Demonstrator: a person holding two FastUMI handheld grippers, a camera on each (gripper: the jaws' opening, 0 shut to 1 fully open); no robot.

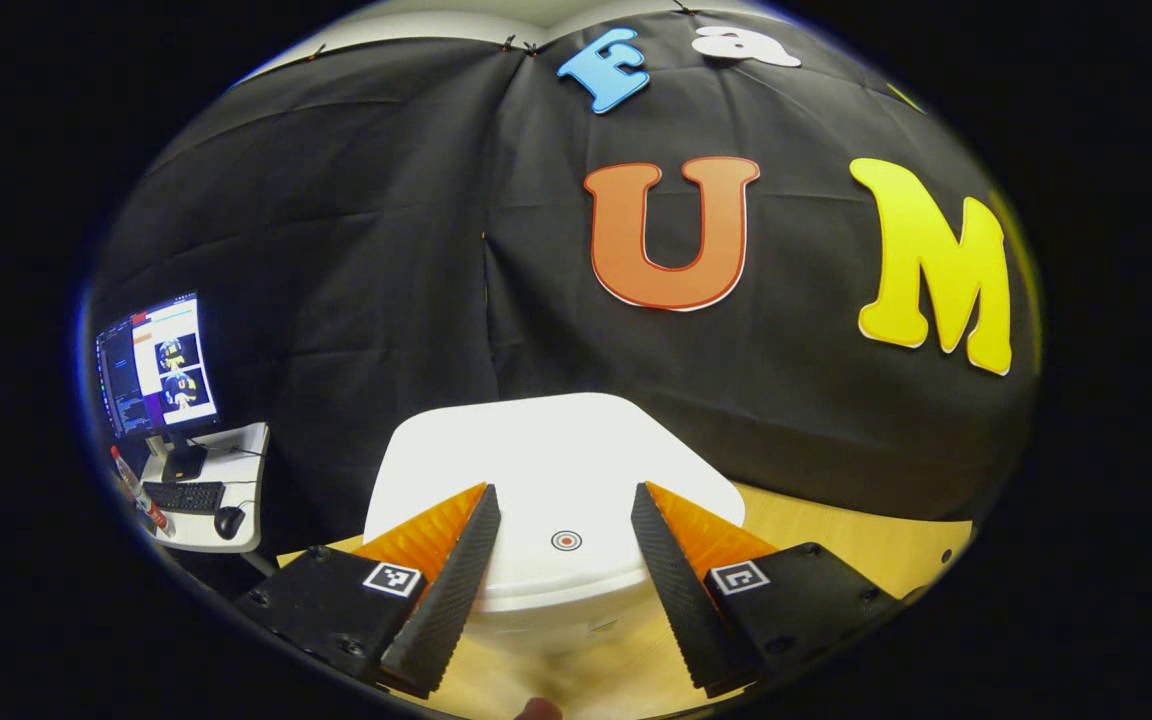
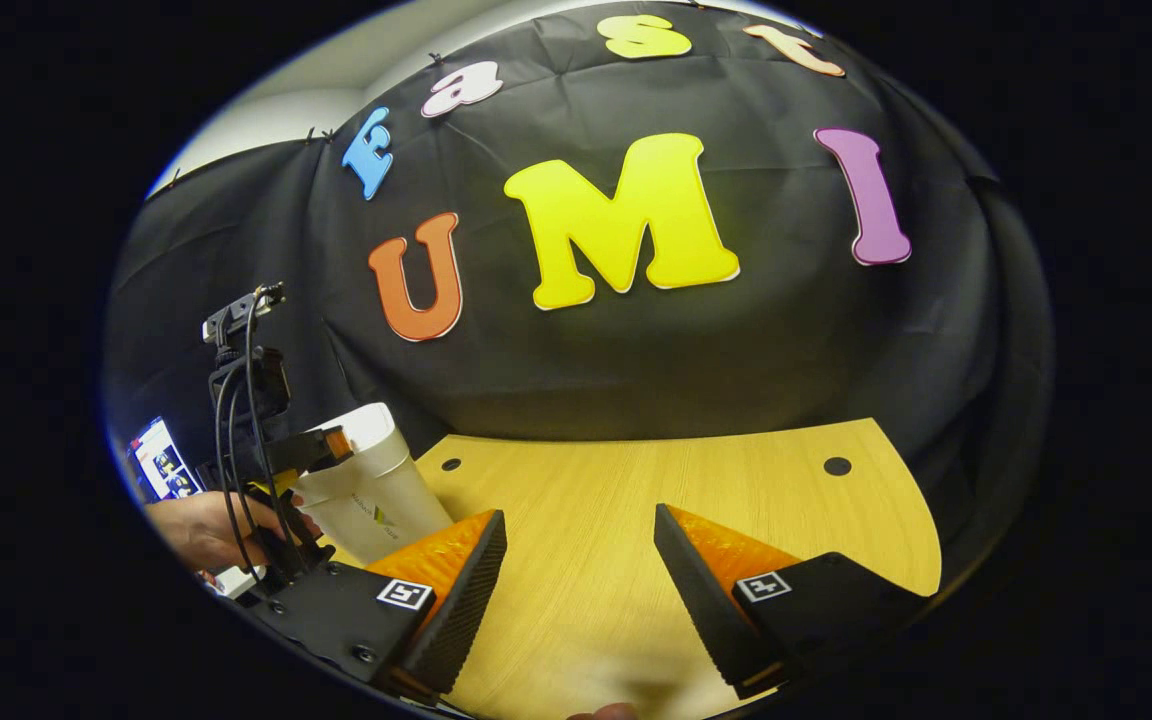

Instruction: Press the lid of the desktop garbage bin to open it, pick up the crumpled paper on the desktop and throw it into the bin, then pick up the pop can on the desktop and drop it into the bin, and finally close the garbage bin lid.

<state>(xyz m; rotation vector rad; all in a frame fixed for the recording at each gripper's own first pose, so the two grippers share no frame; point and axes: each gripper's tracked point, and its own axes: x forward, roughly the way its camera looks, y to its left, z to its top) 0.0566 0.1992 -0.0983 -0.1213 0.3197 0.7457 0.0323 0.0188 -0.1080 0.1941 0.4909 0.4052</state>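
Garbage bin (image 1: 546,470) sits lid-shut between the left tongs (image 1: 566,520), spread open to press it; right tongs (image 2: 576,545) wait open above the worktop (image 2: 676,480).

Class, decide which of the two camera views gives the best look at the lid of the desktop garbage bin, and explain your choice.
The left gripper view: the lid lies shut, close and central between the left gripper fingers, its target mark showing. The right gripper view shows the bin from the side, far off, its lid partly hidden behind the other gripper.
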